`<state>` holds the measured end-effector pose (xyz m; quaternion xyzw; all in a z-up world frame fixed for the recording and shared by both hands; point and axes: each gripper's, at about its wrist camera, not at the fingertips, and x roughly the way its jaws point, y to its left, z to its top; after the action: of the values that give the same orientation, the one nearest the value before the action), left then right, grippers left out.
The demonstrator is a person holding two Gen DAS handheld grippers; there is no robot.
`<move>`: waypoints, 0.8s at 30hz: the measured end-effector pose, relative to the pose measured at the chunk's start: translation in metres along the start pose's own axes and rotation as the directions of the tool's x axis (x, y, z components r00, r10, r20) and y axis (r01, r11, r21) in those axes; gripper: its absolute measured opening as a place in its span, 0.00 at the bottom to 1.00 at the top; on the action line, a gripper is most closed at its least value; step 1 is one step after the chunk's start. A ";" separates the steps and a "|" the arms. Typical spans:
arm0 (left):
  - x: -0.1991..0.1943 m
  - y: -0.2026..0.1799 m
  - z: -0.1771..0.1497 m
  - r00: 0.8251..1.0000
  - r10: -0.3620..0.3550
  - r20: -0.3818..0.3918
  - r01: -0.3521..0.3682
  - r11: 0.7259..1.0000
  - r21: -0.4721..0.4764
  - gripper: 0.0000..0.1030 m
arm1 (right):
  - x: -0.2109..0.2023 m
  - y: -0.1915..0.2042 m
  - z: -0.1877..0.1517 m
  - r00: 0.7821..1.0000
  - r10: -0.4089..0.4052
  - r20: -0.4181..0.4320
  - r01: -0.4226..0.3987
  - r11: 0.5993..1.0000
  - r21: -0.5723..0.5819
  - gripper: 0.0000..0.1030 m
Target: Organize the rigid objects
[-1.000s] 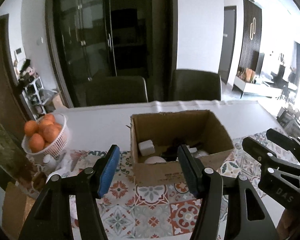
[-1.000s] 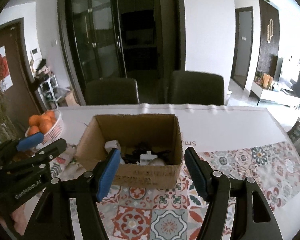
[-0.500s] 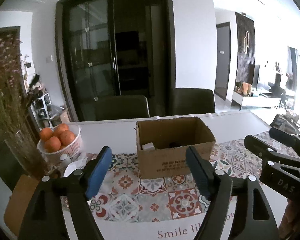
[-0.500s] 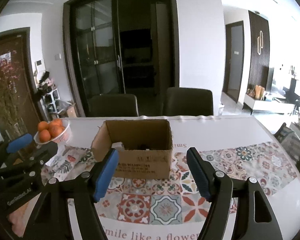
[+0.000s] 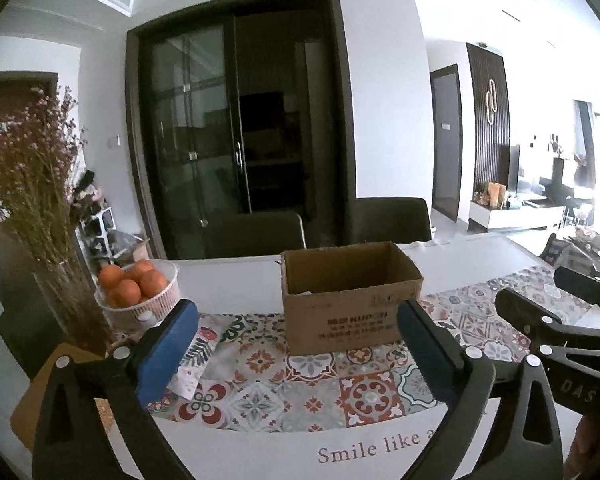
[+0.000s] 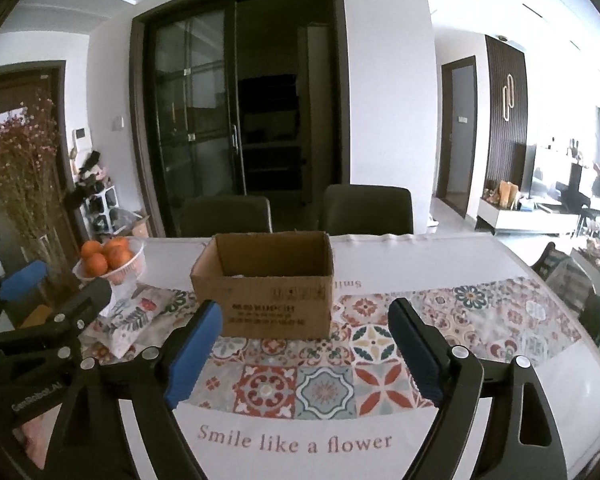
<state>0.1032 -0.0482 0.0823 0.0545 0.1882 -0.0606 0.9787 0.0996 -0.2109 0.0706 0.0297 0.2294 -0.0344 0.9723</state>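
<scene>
An open cardboard box point(image 5: 350, 304) point(image 6: 268, 296) stands on the patterned tablecloth point(image 5: 300, 384) point(image 6: 324, 384), upright, its contents hidden from this low angle. My left gripper point(image 5: 298, 328) hangs well short of the box, jaws opening wide with nothing between them. My right gripper point(image 6: 302, 326) is likewise back from the box, jaws opening and empty. Each gripper also shows at the edge of the other's view: the right gripper point(image 5: 556, 300) at the right, the left gripper point(image 6: 56, 284) at the left.
A white basket of oranges point(image 5: 138, 286) point(image 6: 112, 260) sits left of the box, beside a vase of dried flowers point(image 5: 40, 208). A floral pouch point(image 6: 136, 316) lies by the basket. Two dark chairs point(image 6: 296, 210) stand behind the table.
Both grippers pulled back from the box, which now looks smaller and farther, its inside no longer visible. Both sets of jaws spread wider.
</scene>
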 end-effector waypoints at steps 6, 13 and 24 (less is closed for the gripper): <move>-0.006 0.002 -0.011 1.000 -0.006 -0.019 0.005 1.000 -0.028 1.00 | -0.011 0.002 -0.009 1.000 -0.021 0.020 0.021 1.000 -0.009 0.86; -0.017 0.005 -0.020 1.000 0.008 -0.012 -0.008 0.999 -0.039 1.00 | -0.019 0.005 -0.018 0.999 -0.021 0.025 0.022 1.000 -0.019 0.89; -0.022 0.004 -0.026 1.000 0.004 -0.004 -0.004 0.999 -0.045 1.00 | -0.023 0.005 -0.024 1.000 -0.013 0.027 0.013 1.000 -0.010 0.90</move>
<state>0.0740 -0.0388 0.0675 0.0329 0.1914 -0.0543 0.9795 0.0684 -0.2033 0.0593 0.0227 0.2165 -0.0400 0.9752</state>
